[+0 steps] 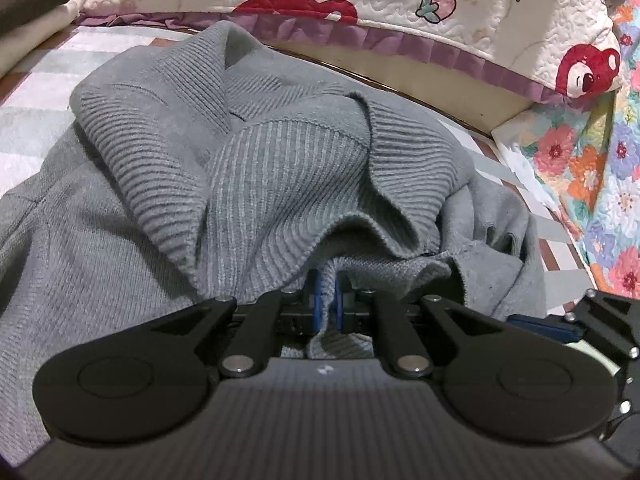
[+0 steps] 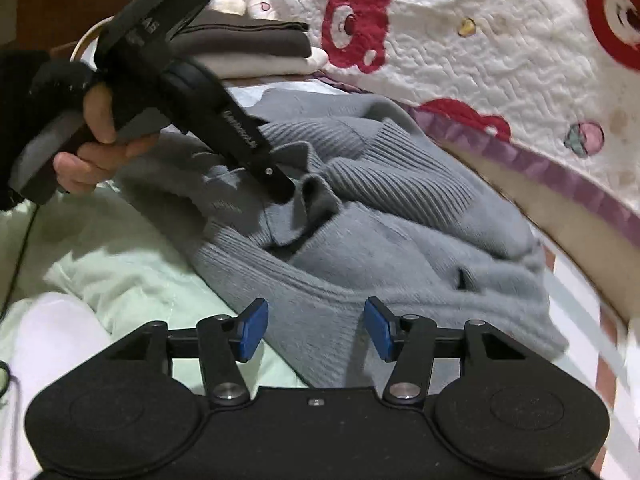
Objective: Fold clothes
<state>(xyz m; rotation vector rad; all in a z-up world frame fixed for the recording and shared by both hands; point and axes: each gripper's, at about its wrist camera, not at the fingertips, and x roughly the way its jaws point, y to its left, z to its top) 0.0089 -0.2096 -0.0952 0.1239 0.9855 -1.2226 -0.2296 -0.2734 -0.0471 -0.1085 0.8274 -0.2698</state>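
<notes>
Left tongs [image 1: 327, 304] pinch a ribbed fold of the grey sweater [image 1: 280, 168] at 6 o'clock, while right tongs [image 2: 316, 330] stand spread above its hem.

Dim indoor light, fisheye-bent edges, motion blur at right.

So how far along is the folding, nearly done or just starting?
Partly done. A stack of folded clothes already sits at the back by the quilt. In hand is the grey sweater: the left gripper is shut on a fold of its knit, while the right gripper hovers open over its near edge. The sweater is bunched and rumpled, so flattening and folding it are left.
</notes>
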